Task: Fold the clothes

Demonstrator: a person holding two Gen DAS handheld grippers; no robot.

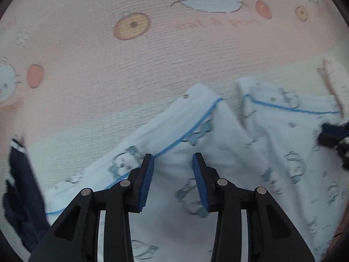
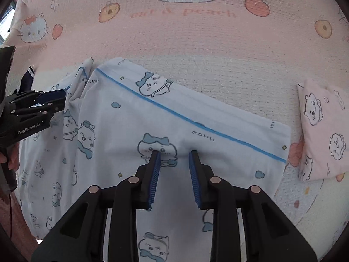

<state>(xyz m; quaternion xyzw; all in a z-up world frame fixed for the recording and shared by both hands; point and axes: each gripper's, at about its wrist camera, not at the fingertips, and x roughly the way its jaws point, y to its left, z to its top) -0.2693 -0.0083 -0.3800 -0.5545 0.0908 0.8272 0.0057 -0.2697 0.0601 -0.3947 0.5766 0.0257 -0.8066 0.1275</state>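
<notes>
pyjama bottoms (image 2: 165,118), white with cartoon cats and a blue piping line, lie spread on the pink cat-print bedspread (image 2: 174,39) in front of me, two cuffed legs pointing to the far side. my right gripper (image 2: 174,152) points steeply down over the wider right leg, its blue pads parted a little, tips at the cloth on either side of a printed cat face; i see no fold of fabric caught between them, so i judge it is pressing or hovering there to pin the leg flat, not gripping. my left gripper (image 1: 173,156) stands over the left leg (image 1: 192,118), jaws about half spread with bare cloth showing between the pads and nothing pinched; that view is blurred. the left leg lies crooked, its cuff angled toward the right one with a narrow gap of bedspread between them, which is probably why i have a gripper on each leg: one to hold, one to gather. a small pink folded piece (image 2: 322,128) with the same kind of print sits on the right, apart from the bottoms, likely finished. a navy garment (image 1: 19,185) lies at the far left edge, untouched. folding of the bottoms looks barely started.
</notes>
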